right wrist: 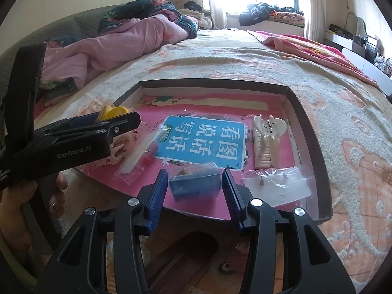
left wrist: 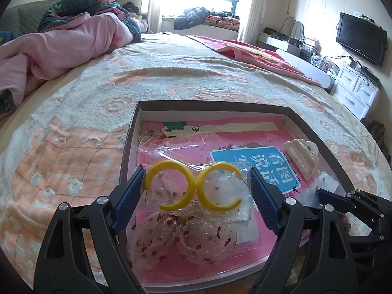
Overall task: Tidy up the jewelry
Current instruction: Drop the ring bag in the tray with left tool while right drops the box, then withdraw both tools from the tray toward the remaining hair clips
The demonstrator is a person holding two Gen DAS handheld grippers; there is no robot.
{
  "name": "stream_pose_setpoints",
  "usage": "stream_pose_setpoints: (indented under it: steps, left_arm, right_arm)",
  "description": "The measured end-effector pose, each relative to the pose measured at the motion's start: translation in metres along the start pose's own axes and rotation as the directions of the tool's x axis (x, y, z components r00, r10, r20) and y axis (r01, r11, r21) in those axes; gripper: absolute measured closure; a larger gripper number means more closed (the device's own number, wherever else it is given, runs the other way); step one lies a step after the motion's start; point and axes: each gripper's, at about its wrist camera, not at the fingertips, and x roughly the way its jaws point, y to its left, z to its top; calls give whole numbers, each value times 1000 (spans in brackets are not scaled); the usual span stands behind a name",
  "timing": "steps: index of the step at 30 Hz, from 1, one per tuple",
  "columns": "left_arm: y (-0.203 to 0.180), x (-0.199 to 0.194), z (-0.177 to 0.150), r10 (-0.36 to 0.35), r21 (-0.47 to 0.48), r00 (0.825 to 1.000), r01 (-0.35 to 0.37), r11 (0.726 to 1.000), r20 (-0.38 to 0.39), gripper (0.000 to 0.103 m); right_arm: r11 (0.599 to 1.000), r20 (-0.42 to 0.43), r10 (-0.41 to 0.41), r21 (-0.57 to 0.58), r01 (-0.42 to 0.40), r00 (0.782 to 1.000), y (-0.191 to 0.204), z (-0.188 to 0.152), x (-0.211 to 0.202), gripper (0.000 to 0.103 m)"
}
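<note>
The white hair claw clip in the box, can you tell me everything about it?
The cream-white plastic hair claw clip lies on its side in the shallow dark-rimmed box, near the right wall. It has a scalloped top, a small metal spring hinge and two rows of long comb-like teeth, closed together. It rests on the pink picture book; nothing grips it.

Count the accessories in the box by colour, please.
Yellow: 2, the C-shaped earrings and
Cream: 1, the hair claw clip
Pink with red dots: 1, the mesh bow
Blue: 1, the small bagged item
Total: 5
</note>
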Motion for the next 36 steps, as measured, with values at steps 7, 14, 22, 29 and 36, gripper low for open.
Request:
stream_pose_setpoints:
  steps: [7,14,22,29,36]
  left_arm:
    - [-1,0,0,-2,1,1000,2,1000,-7,28]
    - [1,-2,-2,5,-12,1000,-5,1000,-9,19]
    - [0,-15,-1,7,-22,1000,-7,1000,10,13]
    - [-2,-40,3,21,-36,998,-19,999,59,11]
    - [-2,-67,4,29,-56,994,-23,998,103,11]
  right_arm:
    - [1000,28,-14,-1,14,1000,-2,-5,-12,50]
    - [999,68,-36,5,36,997,-8,-10,-29,41]
    - [998,106,-54,40,50,993,-17,-14,-46,29]
    - [996,155,-78,54,71,985,-24,-17,-66,20]
    - [994,198,-103,57,94,975,-27,-20,-85,15]
